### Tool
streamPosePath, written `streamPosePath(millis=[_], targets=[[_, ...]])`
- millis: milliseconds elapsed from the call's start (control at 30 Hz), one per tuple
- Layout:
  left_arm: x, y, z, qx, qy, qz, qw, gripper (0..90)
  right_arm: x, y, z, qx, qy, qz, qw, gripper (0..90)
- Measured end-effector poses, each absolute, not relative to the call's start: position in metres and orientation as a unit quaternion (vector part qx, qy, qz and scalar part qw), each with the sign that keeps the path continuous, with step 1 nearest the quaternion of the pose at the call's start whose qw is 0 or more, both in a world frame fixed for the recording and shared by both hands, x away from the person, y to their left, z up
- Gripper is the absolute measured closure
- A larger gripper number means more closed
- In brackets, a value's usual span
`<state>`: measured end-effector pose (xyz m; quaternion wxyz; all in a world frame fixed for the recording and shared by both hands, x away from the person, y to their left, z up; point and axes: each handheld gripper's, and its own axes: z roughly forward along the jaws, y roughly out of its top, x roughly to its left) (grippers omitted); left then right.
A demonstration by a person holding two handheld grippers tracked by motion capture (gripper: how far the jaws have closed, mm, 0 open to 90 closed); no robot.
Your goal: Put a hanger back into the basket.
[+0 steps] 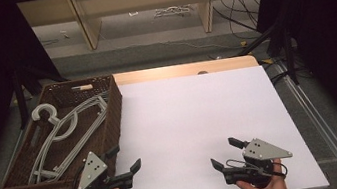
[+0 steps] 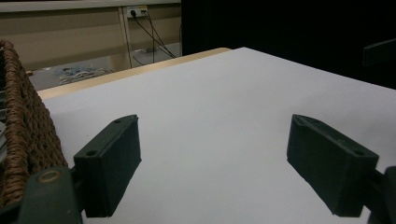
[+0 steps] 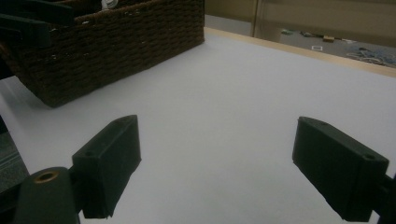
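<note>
A brown wicker basket (image 1: 113,114) stands on the left of the white table (image 1: 195,116) and holds several grey clothes hangers (image 1: 63,130). My left gripper (image 1: 125,157) is open beside the basket's near right corner, with nothing between its jaws. In the left gripper view the left gripper (image 2: 219,163) is spread wide over bare white surface, with the basket's wall (image 2: 23,121) at the left edge. My right gripper (image 1: 224,152) is open near the front edge, right of centre. In the right gripper view the right gripper (image 3: 222,165) is empty and faces the basket (image 3: 107,46).
The white sheet covers a wooden tabletop whose far edge (image 1: 183,69) shows behind it. Beyond the table, cables (image 1: 240,13) and wooden furniture legs (image 1: 88,25) are on the floor. Black stands and curtains flank both sides.
</note>
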<state>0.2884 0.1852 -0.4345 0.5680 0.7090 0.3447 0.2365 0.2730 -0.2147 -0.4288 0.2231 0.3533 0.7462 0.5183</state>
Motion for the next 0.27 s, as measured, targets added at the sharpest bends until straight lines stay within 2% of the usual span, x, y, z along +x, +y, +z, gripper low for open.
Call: streamPosePath(millis=[267], targets=[[0.2885,0.1853,-0.4343,0.711,0.345,0.236,0.566,17.4,0.2737,-0.2147,-0.4295,0.352,0.747,0.519,0.221,16.3]])
